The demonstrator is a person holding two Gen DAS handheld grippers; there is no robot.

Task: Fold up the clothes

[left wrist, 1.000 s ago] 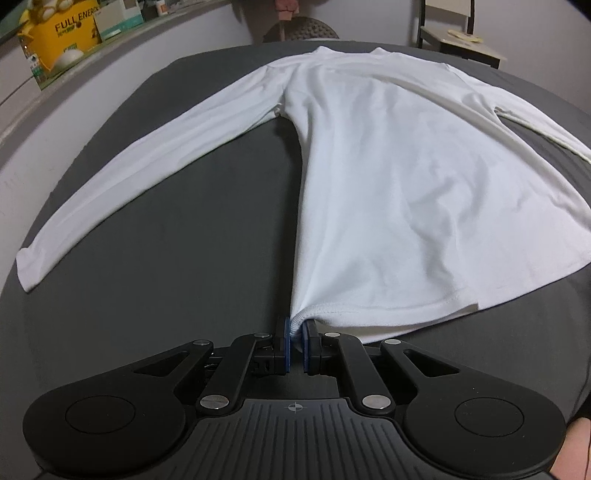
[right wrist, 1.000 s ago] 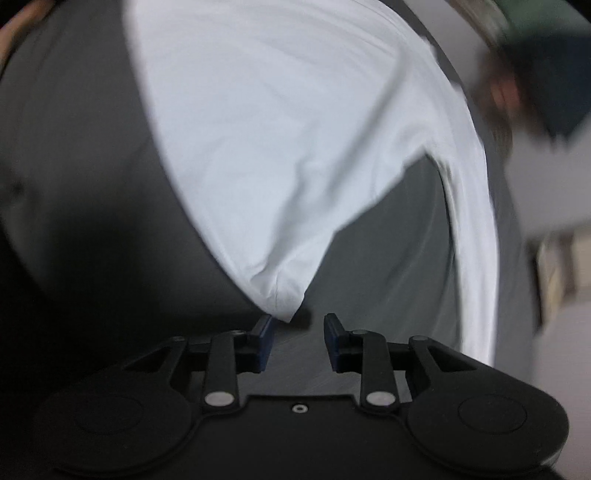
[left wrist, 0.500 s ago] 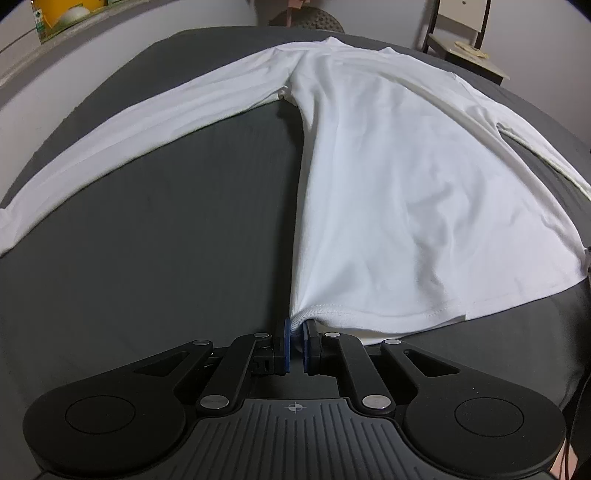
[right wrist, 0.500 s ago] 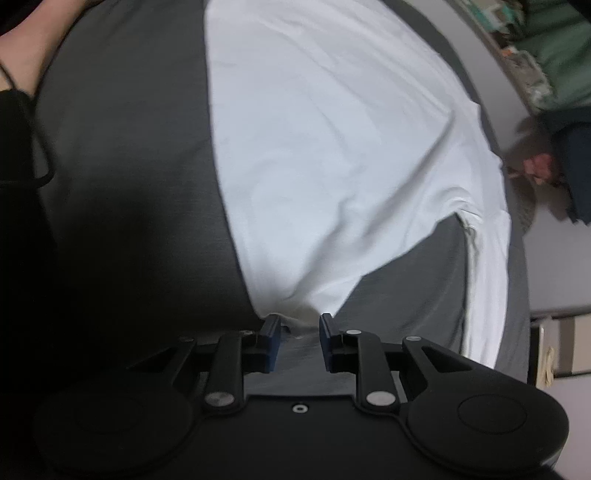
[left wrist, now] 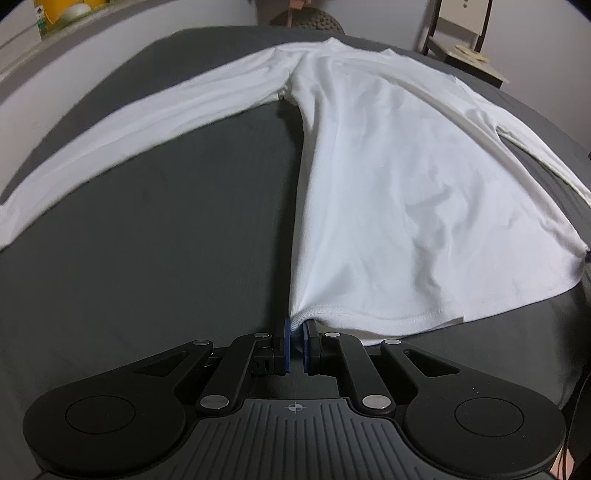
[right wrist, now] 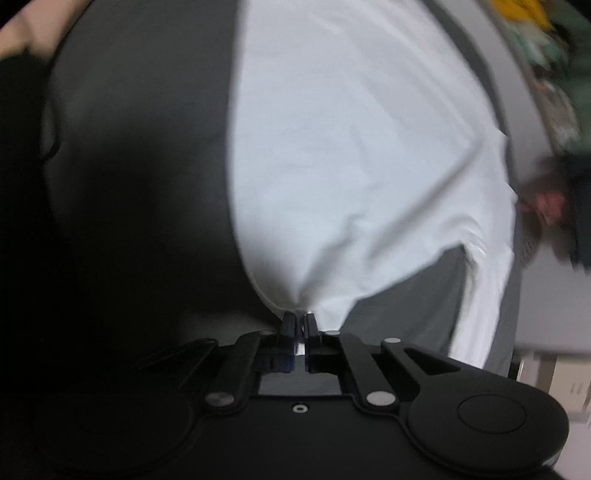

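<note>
A white long-sleeved shirt [left wrist: 399,192] lies spread on a dark grey surface [left wrist: 166,258], collar at the far end, sleeves out to both sides. My left gripper [left wrist: 294,326] is shut on the shirt's near left hem corner. In the right wrist view the shirt [right wrist: 354,147] fills the middle, and my right gripper [right wrist: 299,321] is shut on its other hem corner, with the cloth bunched into a point at the jaws. One sleeve [right wrist: 495,280] runs down the right side of that view.
A pale wall ledge with a yellow box [left wrist: 66,14] runs along the far left. A chair [left wrist: 465,48] stands beyond the far right corner. Blurred clutter [right wrist: 554,110] lies past the surface's edge in the right wrist view.
My right gripper moved forward onto the hem corner and shut on it. My left gripper kept its hold on its corner and drew closer to the shirt.
</note>
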